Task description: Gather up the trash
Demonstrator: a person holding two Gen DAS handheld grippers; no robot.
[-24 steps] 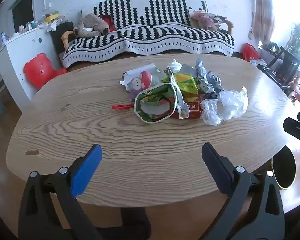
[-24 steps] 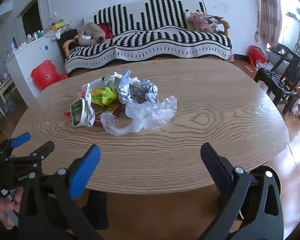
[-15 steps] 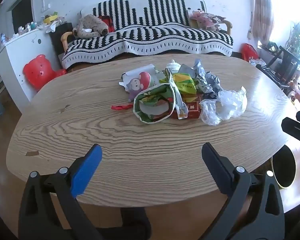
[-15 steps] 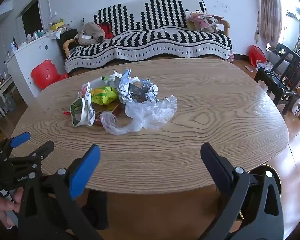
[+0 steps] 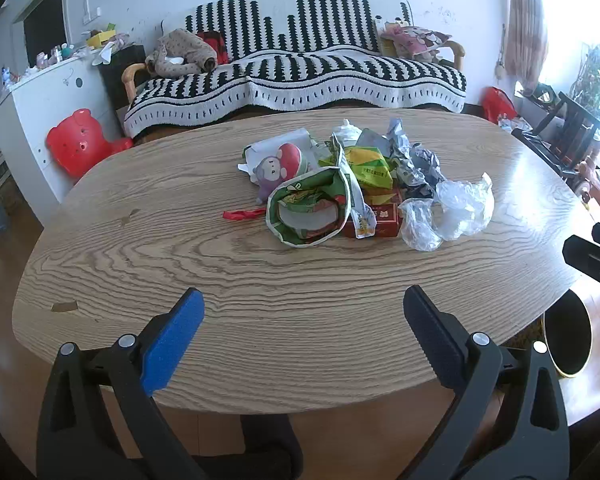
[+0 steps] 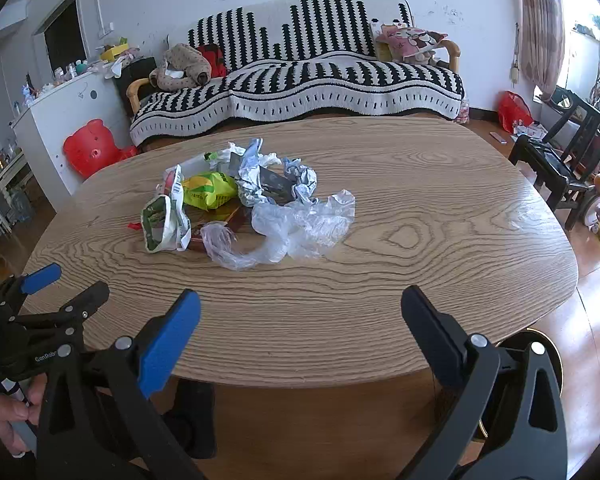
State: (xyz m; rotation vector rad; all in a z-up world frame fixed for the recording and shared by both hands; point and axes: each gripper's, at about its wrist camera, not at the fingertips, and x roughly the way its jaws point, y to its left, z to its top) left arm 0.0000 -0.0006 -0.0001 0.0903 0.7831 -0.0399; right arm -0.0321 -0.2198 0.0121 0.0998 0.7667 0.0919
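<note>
Living-room setting: oval wooden worktop [image 5: 260,280] in front of a striped sofa [image 5: 300,64].

Trash pile [image 5: 352,188] sits near the middle of the worktop, all pieces bunched and touching or overlapping. Likely gathered there so it can be taken piece by piece from 1 spot.
- green snack bag [image 5: 308,212] at the near edge, mouth gaping toward the camera
- red flat box [image 5: 384,220] partly under it
- yellow-green wrapper [image 6: 208,192] and crumpled foil [image 6: 268,180] behind
- clear plastic film [image 6: 300,224] on the right side, loose and bulky
- red scrap [image 5: 242,214] lying just apart on the left

Left gripper [image 5: 300,320]: jaws wide, nothing between them, held over the near edge, well short of the pile.
Right gripper [image 6: 300,320]: same, jaws wide and empty, tilted down at the pile.

Judgement: both are poised for a 1st pick; no piece lifted yet. Dark round bin [image 5: 568,336] stands on the floor beside the worktop's right end, probably the drop point. Film looks springy; a pinch may slip.
</note>
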